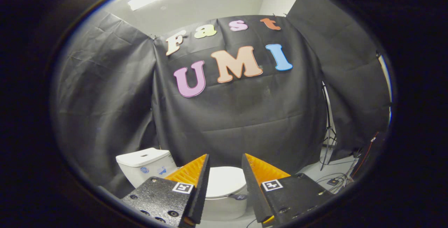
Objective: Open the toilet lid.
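Note:
A white toilet stands on the floor against the black cloth wall. Its lid point(224, 180) lies flat and closed over the bowl point(224, 207), with the white tank point(145, 166) behind it to the left. A small dark tab point(240, 197) sticks out at the lid's front rim. My gripper point(225, 158) hangs above the toilet, well short of it, and the lid shows through the gap between the two fingers. The fingers stand apart with nothing between them, so the gripper is open.
A black tripod stand point(328, 130) rises right of the toilet. Cables and a small box point(336, 180) lie on the pale floor at the right. Black cloth point(105, 98) closes in the back and both sides.

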### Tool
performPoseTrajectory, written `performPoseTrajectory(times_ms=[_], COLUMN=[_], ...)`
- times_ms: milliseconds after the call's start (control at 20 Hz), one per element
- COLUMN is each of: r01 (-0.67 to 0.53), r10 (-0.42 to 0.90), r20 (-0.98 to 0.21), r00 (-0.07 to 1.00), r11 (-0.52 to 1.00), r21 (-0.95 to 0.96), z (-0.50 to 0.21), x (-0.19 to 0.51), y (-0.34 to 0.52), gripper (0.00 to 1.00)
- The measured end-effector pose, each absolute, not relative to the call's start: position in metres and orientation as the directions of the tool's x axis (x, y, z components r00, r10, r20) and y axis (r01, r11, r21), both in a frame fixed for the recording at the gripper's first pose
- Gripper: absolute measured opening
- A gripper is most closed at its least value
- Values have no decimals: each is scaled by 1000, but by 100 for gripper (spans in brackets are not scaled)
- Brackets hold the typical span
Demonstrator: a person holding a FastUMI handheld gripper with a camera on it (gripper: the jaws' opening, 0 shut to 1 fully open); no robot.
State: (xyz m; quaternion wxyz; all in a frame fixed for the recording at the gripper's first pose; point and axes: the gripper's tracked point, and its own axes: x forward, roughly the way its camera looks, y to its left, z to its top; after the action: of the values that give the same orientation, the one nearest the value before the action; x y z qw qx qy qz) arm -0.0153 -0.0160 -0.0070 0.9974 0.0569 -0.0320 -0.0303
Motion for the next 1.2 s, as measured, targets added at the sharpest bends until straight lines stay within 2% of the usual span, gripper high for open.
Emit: performPoseTrajectory(times_ms=[750, 1200], r01=[54, 103], r10=[-66, -150], r20=[62, 82], r00=[996, 985], r11=[983, 906], r21=[173, 411], z=[-13, -36], x=[-10, 19], y=[-22, -52], gripper=[56, 57])
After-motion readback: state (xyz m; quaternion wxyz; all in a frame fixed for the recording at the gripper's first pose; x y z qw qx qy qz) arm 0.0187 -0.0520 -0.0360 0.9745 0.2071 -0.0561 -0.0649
